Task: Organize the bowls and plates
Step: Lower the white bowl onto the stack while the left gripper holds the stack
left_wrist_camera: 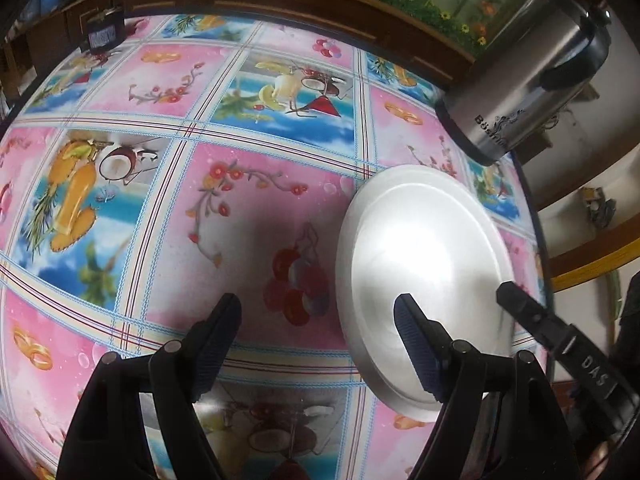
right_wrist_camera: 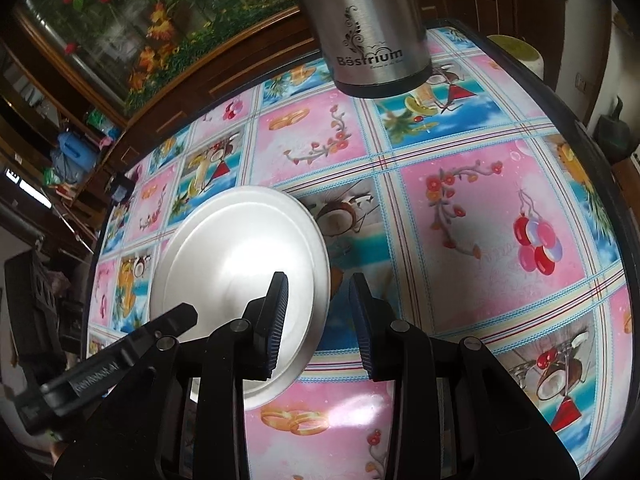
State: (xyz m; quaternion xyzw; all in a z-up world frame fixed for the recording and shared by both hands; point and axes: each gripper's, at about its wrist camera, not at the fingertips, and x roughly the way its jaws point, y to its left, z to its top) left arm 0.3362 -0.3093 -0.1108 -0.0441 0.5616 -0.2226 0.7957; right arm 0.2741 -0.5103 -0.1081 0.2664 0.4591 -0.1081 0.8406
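Note:
A round silver metal plate (left_wrist_camera: 424, 264) lies flat on the patterned tablecloth, at the right in the left wrist view and at the left in the right wrist view (right_wrist_camera: 236, 256). My left gripper (left_wrist_camera: 318, 314) is open wide above the cloth; its right finger (left_wrist_camera: 416, 344) overlaps the plate's near part. My right gripper (right_wrist_camera: 318, 300) is open and empty, its left finger (right_wrist_camera: 276, 312) over the plate's right rim. The right gripper's tip (left_wrist_camera: 520, 300) shows at the plate's right edge. No bowl is in view.
A tall steel flask (right_wrist_camera: 368, 28) stands on the table beyond the plate, also in the left wrist view (left_wrist_camera: 528, 80). The table's dark edge (right_wrist_camera: 600, 128) runs along the right. A wooden cabinet with an aquarium (right_wrist_camera: 120, 20) stands behind the table.

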